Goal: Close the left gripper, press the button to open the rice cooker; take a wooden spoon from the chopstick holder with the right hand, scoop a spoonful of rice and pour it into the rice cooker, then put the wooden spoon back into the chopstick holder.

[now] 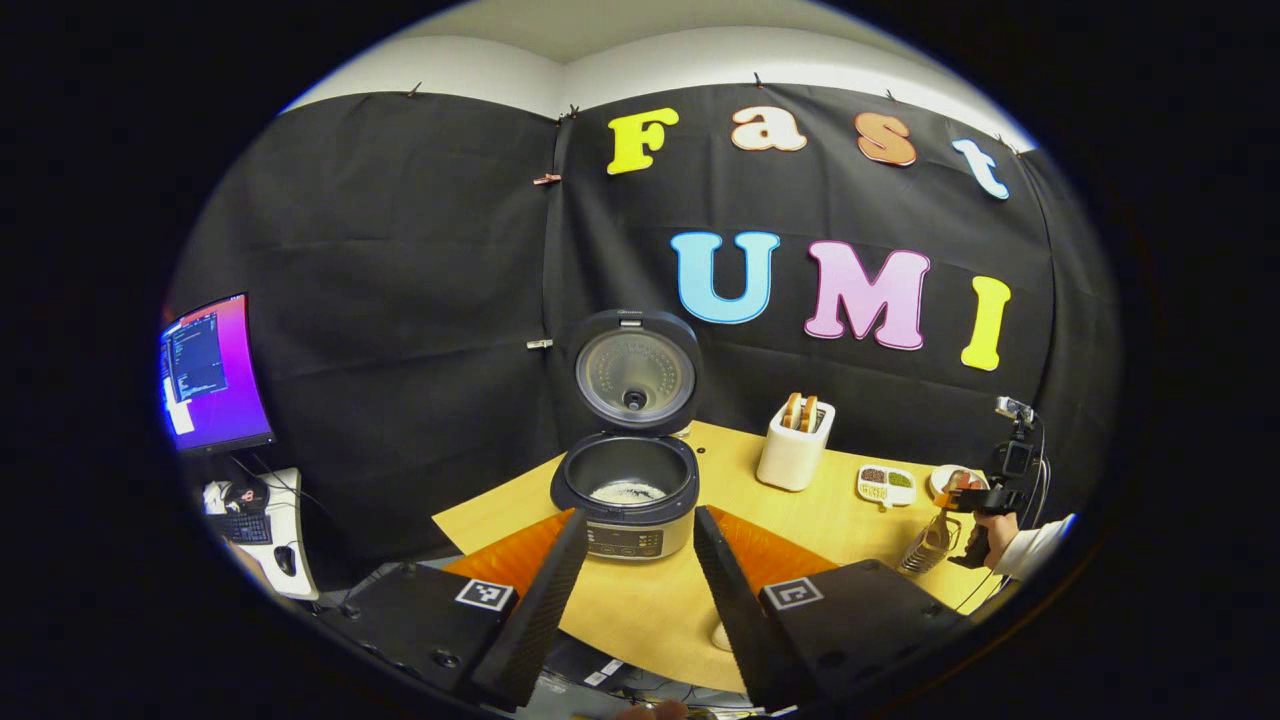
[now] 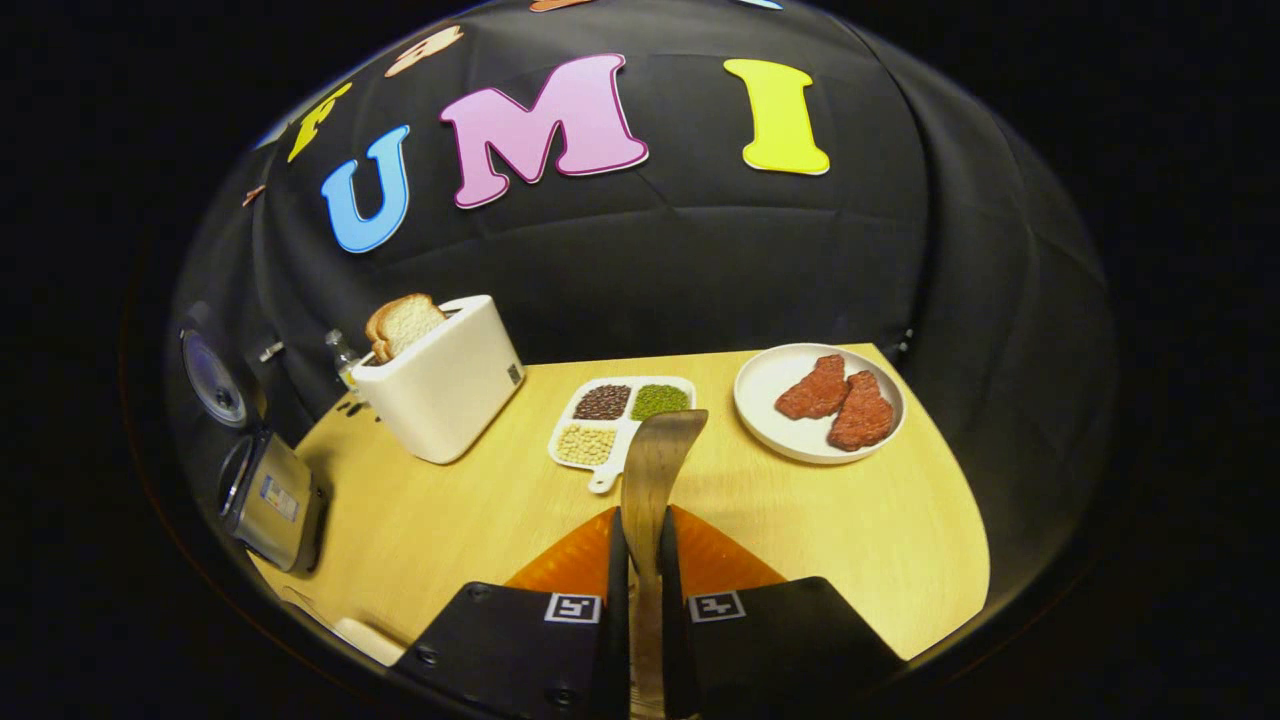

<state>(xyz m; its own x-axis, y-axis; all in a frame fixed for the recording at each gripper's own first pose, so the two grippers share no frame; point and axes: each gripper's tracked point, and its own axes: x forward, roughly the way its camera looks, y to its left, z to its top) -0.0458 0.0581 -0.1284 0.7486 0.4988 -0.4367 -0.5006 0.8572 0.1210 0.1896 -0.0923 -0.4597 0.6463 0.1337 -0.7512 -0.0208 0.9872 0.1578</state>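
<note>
The rice cooker [image 1: 628,500] stands open on the wooden table [image 1: 660,600], its lid [image 1: 635,372] upright and some white rice in the pot. My left gripper [image 1: 640,515] is open just in front of it, holding nothing. My right gripper [image 2: 640,530] is shut on the handle of the wooden spoon [image 2: 657,445], whose flat head points at a white divided dish [image 2: 620,412] of grains. In the left gripper view the right gripper [image 1: 985,500] hangs at the far right, just above the wire chopstick holder [image 1: 928,545], held by a hand in a white sleeve.
A white toaster [image 2: 440,385] with bread stands left of the divided dish. A white plate [image 2: 770,385] with two pieces of meat sits to its right. The rice cooker [image 2: 268,498] lies at the left edge of the right gripper view. A monitor [image 1: 212,372] and keyboard stand off the table.
</note>
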